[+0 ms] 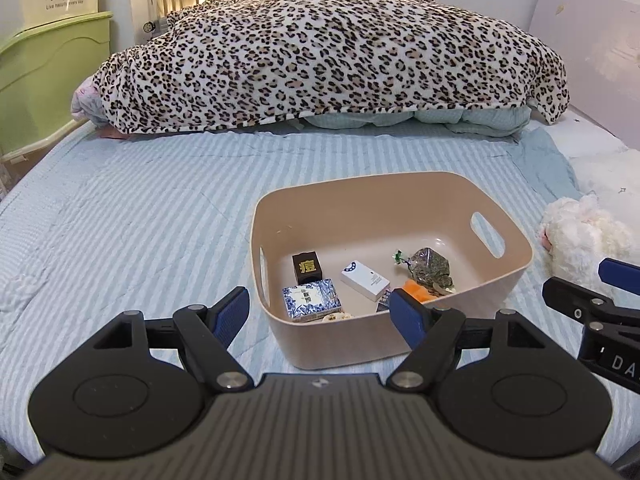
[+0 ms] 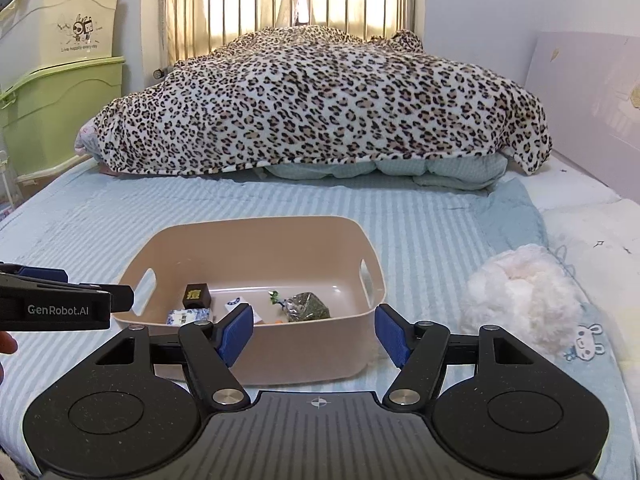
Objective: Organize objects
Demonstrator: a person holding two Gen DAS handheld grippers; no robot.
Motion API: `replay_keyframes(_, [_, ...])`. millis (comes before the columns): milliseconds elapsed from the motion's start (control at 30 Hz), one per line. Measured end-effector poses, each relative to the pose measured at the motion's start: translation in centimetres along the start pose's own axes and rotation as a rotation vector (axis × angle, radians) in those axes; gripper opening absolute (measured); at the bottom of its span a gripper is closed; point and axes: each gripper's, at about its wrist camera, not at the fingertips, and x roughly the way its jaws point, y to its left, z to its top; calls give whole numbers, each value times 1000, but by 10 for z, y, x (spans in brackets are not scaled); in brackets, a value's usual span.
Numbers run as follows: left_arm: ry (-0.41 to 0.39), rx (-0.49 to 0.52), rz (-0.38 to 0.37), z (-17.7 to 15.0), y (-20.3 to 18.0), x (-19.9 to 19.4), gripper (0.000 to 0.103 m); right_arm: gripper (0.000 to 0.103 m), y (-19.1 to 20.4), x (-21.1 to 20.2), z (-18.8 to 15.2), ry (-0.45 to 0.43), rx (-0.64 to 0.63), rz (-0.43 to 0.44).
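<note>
On a bed spread with ribbed, pale-blue striped quilt, a smooth beige plastic bin with rounded corners sits near the front edge, holding small boxes and a crinkled packet. Only a fluffy white toy lies outside, just right of it. Both left tongs and right tongs gape apart, empty; the soft toy likely needs a deep, gentle pinch.
</note>
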Motion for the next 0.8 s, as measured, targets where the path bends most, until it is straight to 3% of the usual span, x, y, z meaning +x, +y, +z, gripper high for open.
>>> replay_keyframes(800, [-7, 4, -11, -47, 9, -66, 78, 76, 7, -69, -35, -55, 0, 11])
